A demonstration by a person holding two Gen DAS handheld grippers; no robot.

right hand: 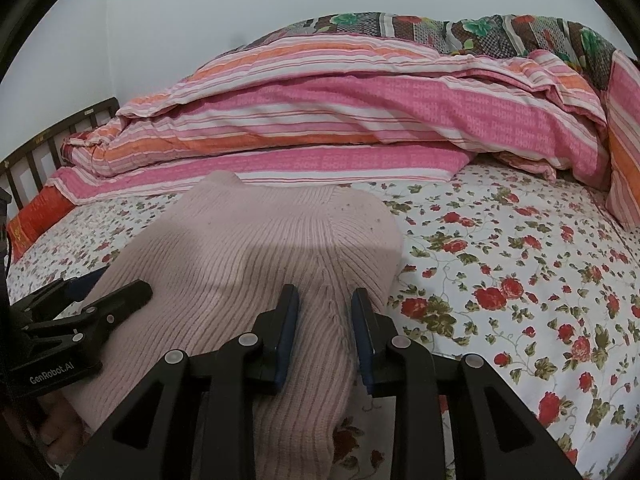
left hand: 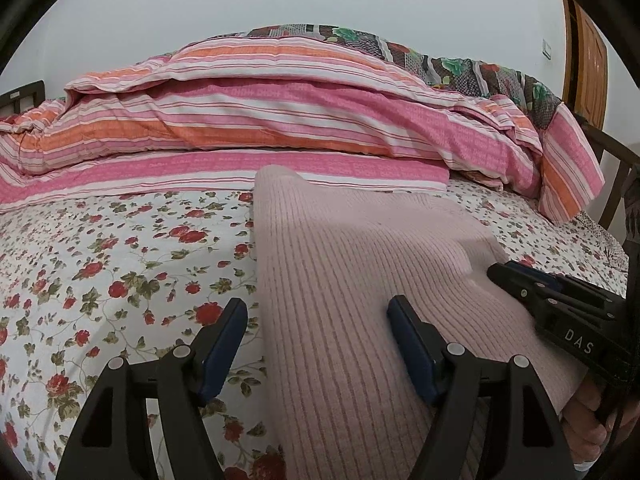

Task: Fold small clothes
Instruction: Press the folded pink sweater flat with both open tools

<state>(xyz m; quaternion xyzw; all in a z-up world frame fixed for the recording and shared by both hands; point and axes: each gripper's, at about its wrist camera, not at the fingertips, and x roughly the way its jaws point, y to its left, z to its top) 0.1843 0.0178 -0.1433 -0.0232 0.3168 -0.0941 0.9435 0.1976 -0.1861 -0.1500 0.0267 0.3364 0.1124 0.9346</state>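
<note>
The pale pink ribbed knit garment [left hand: 360,272] lies on the bed with the white sheet printed with red roses [left hand: 120,264], its far end near the folded pink, orange and white striped quilt [left hand: 280,120]. Its near end is cut off by the lower edge in both views, so its full shape cannot be made out.

The left gripper [left hand: 316,344] has its jaws released and spread wide. The left edge of the garment lies between them, and one dark blue pad [left hand: 412,348] rests over the knit, but they do not press it.

The right gripper [right hand: 325,332] has its jaws narrow, with a raised ridge of the knit between them. Whether the pads really pinch this ridge I cannot tell, because the fabric hides the contact.

Behind the quilt, a dark floral blanket [right hand: 480,32] is only partly visible. A hand [left hand: 588,412] at the picture edge is mostly hidden.
</note>
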